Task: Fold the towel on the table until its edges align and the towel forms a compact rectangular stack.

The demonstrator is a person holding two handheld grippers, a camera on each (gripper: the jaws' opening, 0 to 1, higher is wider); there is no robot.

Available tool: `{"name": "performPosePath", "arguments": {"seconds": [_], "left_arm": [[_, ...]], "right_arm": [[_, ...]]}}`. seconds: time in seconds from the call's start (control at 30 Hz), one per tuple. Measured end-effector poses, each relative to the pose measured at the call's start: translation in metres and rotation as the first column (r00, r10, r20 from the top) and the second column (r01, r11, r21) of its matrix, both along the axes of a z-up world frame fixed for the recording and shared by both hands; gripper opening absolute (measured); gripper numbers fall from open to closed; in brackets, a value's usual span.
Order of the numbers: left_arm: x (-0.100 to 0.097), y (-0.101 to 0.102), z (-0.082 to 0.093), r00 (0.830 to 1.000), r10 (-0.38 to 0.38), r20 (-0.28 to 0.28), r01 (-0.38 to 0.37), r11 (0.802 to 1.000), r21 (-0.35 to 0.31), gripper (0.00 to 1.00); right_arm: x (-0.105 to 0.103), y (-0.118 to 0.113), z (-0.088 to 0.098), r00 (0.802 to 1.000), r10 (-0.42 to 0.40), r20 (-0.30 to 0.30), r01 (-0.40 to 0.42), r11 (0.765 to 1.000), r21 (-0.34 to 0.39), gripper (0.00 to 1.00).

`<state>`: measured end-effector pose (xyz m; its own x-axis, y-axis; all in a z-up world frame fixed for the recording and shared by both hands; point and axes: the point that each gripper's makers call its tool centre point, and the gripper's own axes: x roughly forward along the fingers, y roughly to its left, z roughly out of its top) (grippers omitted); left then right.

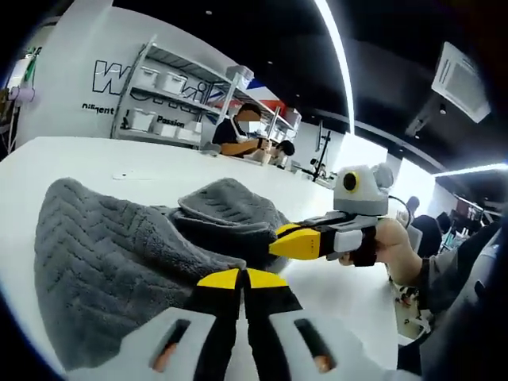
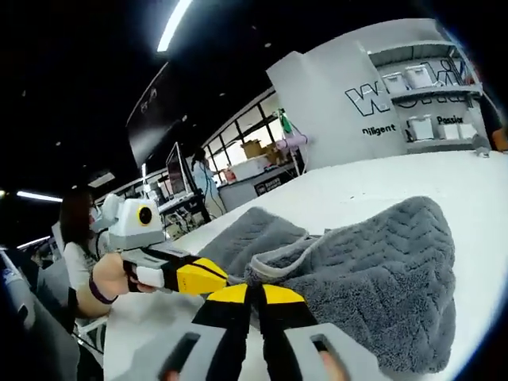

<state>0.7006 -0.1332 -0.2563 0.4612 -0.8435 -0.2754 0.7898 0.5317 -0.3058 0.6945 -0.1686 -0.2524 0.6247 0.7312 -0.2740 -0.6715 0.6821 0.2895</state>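
Mid-fold: both tools pinched on the near edge of the grey towel.

I had the towel (image 1: pixel 119 262) lying rumpled on the white desk (image 1: pixel 95 159), one part already heaped over itself at the towel's middle. My left tool (image 1: pixel 242 278) sat at the towel's near hem with its jaws closed together, apparently nipping the cloth; my right tool (image 2: pixel 255 294) was likewise closed at that hem, just beside the left. I judged the first fold was under way. Next I needed to carry the gripped edge across to the towel's far edge and square the corners.
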Motion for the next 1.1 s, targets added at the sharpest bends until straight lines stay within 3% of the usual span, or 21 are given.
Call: {"name": "performPosePath", "arguments": {"seconds": [0.3, 0.67, 0.93, 1.1], "left_arm": [[0.0, 0.001, -0.006, 1.0, 0.007, 0.0, -0.007, 1.0, 0.023, 0.04], [-0.006, 0.002, -0.001, 0.999, 0.009, -0.048, -0.01, 0.999, -0.034, 0.12], [-0.008, 0.031, 0.022, 0.997, 0.078, 0.014, -0.076, 0.994, -0.075, 0.16], [-0.005, 0.069, 0.032, 0.985, 0.153, 0.086, -0.15, 0.988, -0.031, 0.23]], "right_arm": [[-0.001, 0.001, -0.015, 0.999, 0.003, -0.035, -0.003, 1.0, -0.016, 0.08], [-0.006, -0.005, -0.005, 0.999, -0.01, -0.037, 0.011, 1.0, 0.017, 0.15], [-0.014, -0.041, 0.023, 0.992, -0.113, 0.058, 0.111, 0.993, 0.037, 0.2], [-0.021, -0.065, 0.032, 0.985, -0.155, 0.08, 0.155, 0.988, 0.002, 0.26]]}}
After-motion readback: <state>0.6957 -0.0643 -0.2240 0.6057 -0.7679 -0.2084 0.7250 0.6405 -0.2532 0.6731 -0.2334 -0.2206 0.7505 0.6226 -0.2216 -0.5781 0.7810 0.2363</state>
